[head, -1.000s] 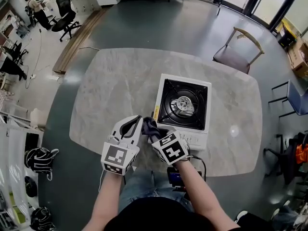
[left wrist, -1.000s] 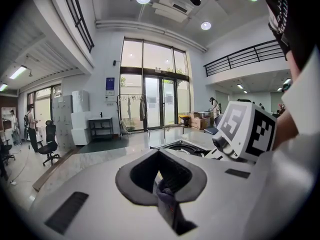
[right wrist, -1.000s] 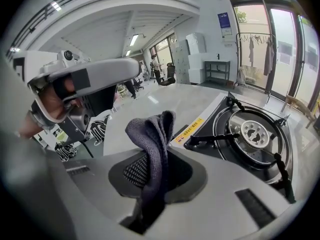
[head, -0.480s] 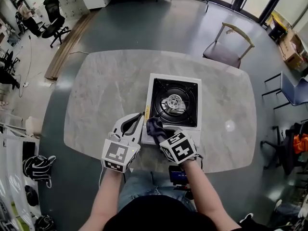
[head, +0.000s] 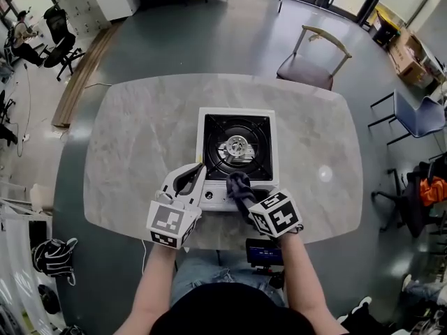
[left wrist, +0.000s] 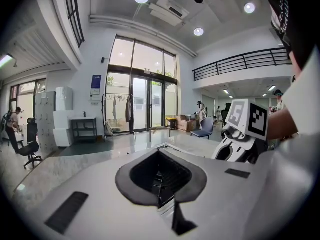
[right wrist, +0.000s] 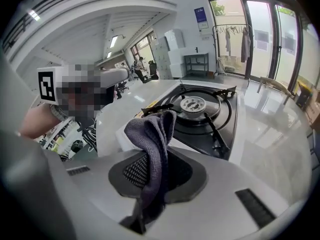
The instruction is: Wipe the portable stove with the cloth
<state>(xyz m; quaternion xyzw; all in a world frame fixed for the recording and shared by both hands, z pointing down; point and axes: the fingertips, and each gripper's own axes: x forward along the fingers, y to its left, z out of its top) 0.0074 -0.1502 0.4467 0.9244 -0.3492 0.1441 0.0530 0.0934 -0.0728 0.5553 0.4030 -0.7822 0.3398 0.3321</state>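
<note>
Now on the portable stove's [head: 236, 113] front panel, our right gripper [head: 248, 199], clamped on the grey cloth [head: 238, 185], had slid rightward from its near-left corner, so wiping looked begun. Our left gripper [head: 187, 180], closed and empty, stayed beside that corner.

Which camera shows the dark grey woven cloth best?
The right gripper view: the dark grey woven cloth fills its centre, clamped in the right gripper. The head view shows a small dark bunch at the white portable stove's front edge. The left gripper view misses it.
</note>
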